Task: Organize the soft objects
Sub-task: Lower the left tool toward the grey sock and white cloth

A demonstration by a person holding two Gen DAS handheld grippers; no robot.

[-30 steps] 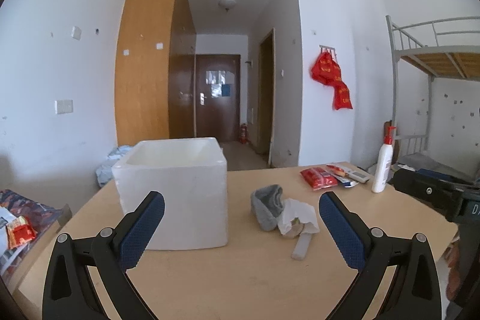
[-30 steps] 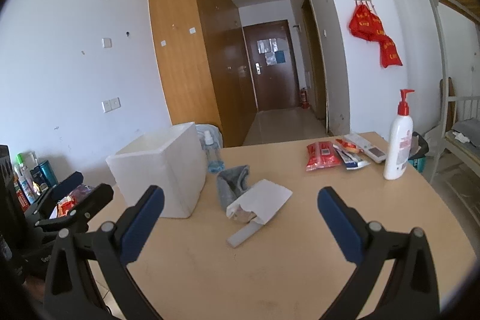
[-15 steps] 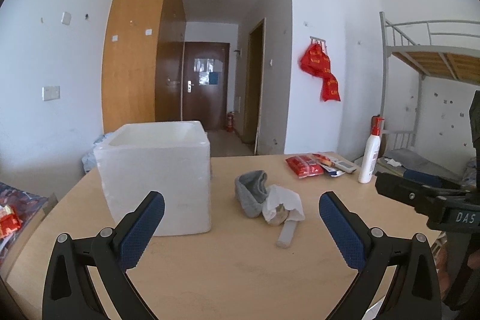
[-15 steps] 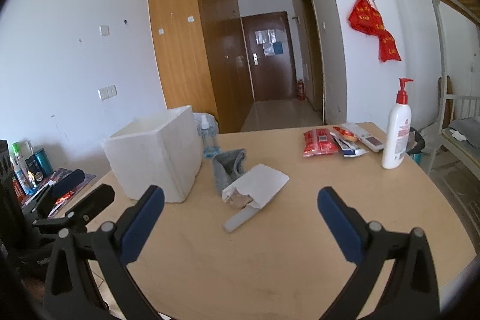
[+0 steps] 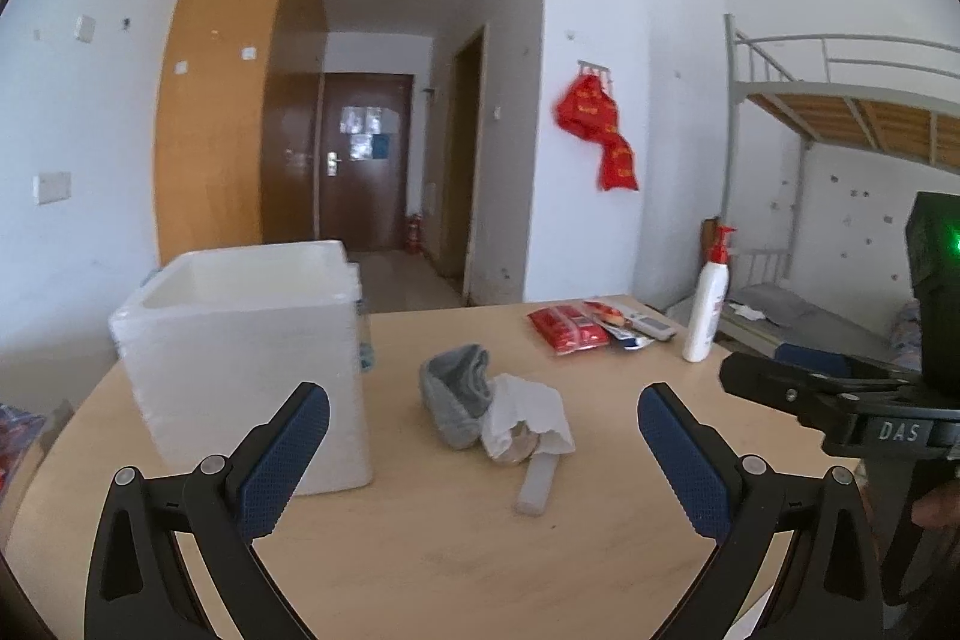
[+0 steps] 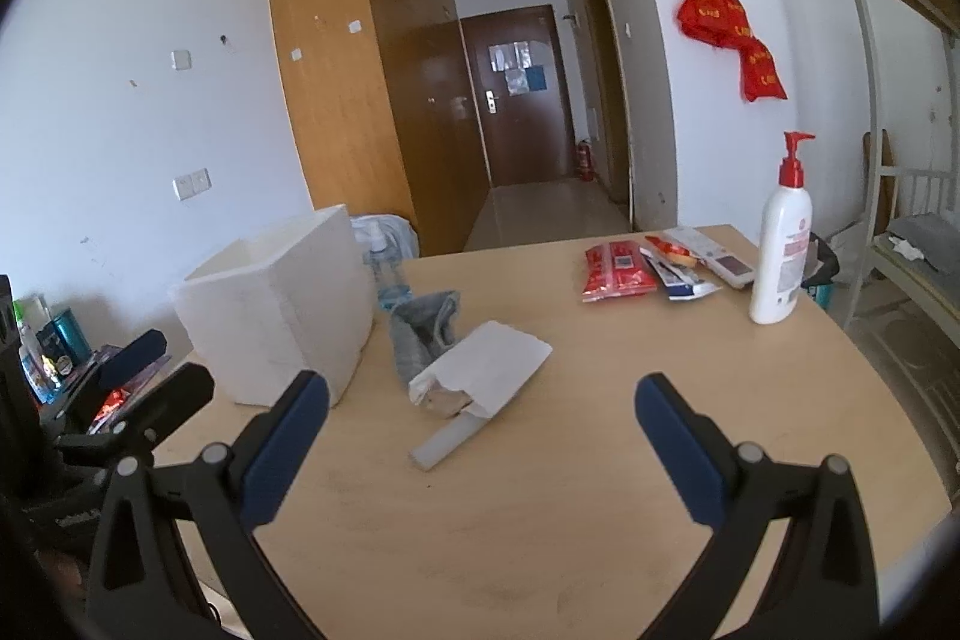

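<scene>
The grey sock (image 6: 423, 334) and white cloth (image 6: 487, 367) are piled mid-table (image 6: 600, 490), just right of the foam box (image 6: 282, 316). The pile is seen straight ahead of the left gripper (image 5: 483, 451) and ahead-left of the right gripper (image 6: 483, 445); both are spread wide, empty. The cloth's long axis is angled toward the right gripper.

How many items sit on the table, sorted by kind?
Foam box: 1
Grey sock: 1
White cloth: 1
Pump bottle: 1
Clear spray bottle: 1
Red packet: 1
Remote control: 1
Small tubes or sachets beside the red packet: number cannot be told
Total: at least 7
</scene>
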